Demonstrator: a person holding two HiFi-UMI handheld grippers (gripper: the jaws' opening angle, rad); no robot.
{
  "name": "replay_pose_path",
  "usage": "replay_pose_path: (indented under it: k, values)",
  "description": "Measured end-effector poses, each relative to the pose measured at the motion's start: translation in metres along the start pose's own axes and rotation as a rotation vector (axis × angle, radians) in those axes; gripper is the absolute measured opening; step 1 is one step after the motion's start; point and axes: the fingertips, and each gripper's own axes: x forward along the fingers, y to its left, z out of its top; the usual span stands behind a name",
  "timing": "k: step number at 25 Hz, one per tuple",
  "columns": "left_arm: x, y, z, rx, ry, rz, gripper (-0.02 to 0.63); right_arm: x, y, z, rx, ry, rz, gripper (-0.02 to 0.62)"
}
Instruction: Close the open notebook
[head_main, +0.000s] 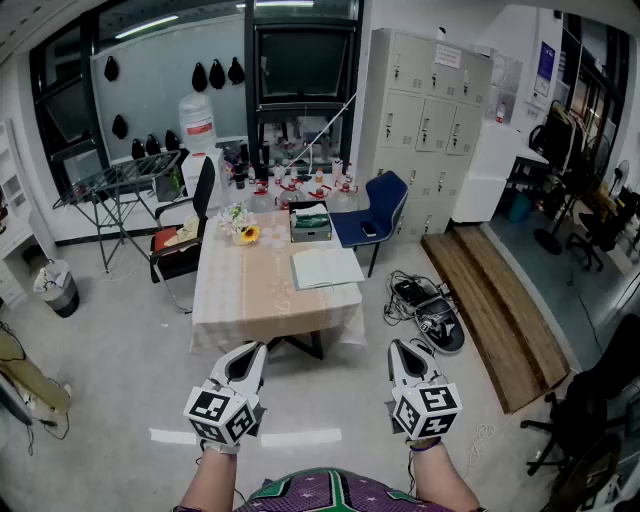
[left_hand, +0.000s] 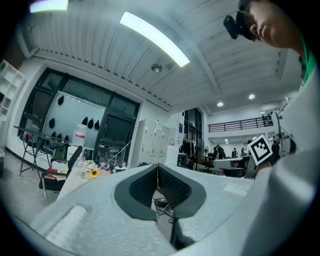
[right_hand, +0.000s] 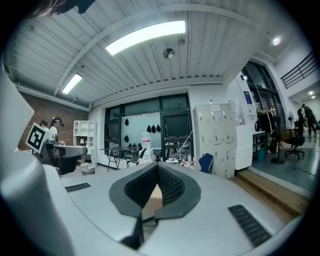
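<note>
The notebook (head_main: 327, 267) lies flat with its pale pages facing up, on the right side of the table (head_main: 250, 300) toward the near end, its right edge at the table's right edge. You stand well back from it, with bare floor between you and the table's near end.

Your left gripper (head_main: 255, 350) is held out level in front of you, to the left of the notebook's line. In the left gripper view its fingers (left_hand: 142, 187) are pressed together with nothing between them. Your right gripper (head_main: 397, 347) is beside it, well apart from it and at about the same distance from the table. Its fingers (right_hand: 172, 187) also meet at the tips and hold nothing.

Farther along the table, beyond the notebook, stands a green tissue box (head_main: 310, 222), and to its left a small bunch of flowers (head_main: 240, 228). A blue chair (head_main: 375, 205) stands at the table's far right corner and a black chair (head_main: 190, 225) at its left side. On the floor to the right of the table lies a tangle of cables (head_main: 425, 300), with a wooden step (head_main: 490, 310) beyond it. Grey lockers (head_main: 425, 110) line the far wall.
</note>
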Motion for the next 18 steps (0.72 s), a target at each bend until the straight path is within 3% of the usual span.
replay_pose_path:
  k: [18]
  values:
    - [-0.011,0.013,-0.003,-0.002,-0.015,0.013,0.017,0.01,0.022,-0.003,-0.024,-0.006,0.017,0.003]
